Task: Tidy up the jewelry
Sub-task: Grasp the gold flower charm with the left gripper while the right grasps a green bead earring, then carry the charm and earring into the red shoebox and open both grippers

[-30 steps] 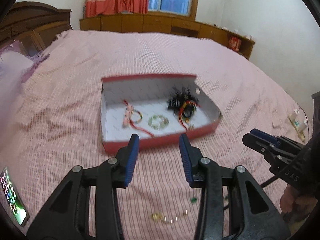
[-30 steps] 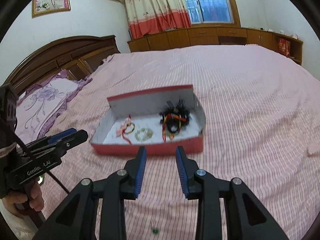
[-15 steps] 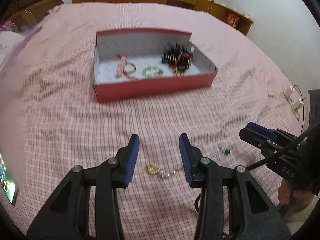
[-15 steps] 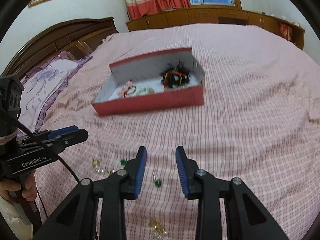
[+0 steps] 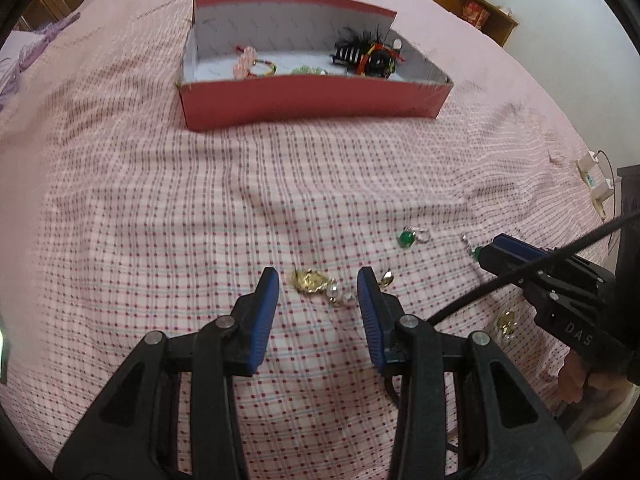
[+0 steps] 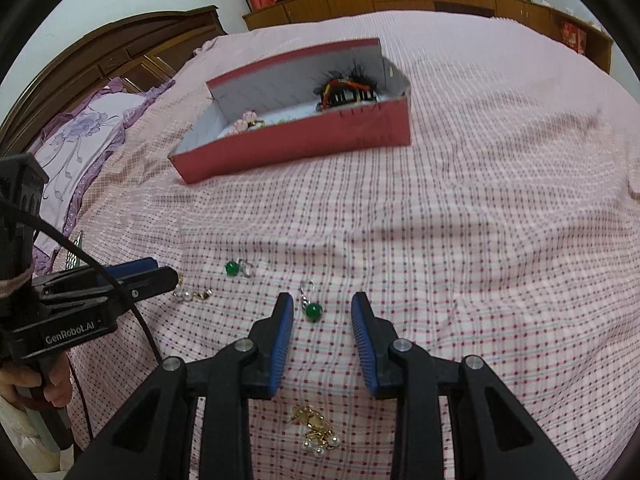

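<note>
Both claws are being held low over the pink checked bed, spread and pinching nothing, each apparently being lined up on a loose piece. The left claw is being framed around a gold-and-pearl earring lying between its fingers; the right claw is being framed around a green-bead earring. A second green earring and another gold-pearl piece are lying nearby on the bed. The red box, well apart, is already holding bracelets and a black feathery hairpiece, so it is judged to be the destination.
</note>
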Motion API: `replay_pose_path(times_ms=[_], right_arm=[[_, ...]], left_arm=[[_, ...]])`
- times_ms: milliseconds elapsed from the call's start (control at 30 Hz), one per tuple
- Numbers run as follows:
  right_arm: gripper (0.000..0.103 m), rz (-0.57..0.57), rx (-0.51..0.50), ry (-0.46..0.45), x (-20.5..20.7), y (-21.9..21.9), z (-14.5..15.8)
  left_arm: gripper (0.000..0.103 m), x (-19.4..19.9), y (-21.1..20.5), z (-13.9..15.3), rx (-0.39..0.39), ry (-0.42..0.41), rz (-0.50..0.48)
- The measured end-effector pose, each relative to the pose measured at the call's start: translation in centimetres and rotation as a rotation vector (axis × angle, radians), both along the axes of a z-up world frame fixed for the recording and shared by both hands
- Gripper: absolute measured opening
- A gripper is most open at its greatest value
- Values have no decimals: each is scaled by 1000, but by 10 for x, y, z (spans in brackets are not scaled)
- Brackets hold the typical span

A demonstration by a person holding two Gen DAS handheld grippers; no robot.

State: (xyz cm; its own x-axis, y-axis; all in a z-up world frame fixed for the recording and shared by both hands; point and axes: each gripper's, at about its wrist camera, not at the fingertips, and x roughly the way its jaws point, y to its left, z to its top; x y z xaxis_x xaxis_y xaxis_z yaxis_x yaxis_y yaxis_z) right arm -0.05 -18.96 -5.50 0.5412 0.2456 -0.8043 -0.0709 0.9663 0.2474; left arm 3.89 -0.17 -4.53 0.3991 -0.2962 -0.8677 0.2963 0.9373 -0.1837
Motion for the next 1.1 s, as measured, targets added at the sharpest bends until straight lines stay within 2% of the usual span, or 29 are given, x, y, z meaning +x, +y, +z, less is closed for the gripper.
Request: replay_pose_path(times_ms=[267, 433, 500, 700, 833, 1100], right_arm=[[33, -3, 5, 10, 0, 1, -8], [33, -4, 3, 17, 3, 2, -13], [33, -3, 4, 15, 3, 3, -14], [30, -10, 17, 17, 5, 1, -18], [17, -16, 11, 14, 6, 1, -19], [16, -4, 37, -32, 0, -2, -8]], left_arm=[[29, 1, -7, -9, 5, -7, 3], [14, 4, -15, -15, 5, -14, -11], [13, 4, -16, -15, 11, -22, -16], [12, 5, -19, -16, 12, -33, -15], [12, 4, -18, -15, 4, -40, -12], [12, -5, -10, -2, -33, -66, -6]])
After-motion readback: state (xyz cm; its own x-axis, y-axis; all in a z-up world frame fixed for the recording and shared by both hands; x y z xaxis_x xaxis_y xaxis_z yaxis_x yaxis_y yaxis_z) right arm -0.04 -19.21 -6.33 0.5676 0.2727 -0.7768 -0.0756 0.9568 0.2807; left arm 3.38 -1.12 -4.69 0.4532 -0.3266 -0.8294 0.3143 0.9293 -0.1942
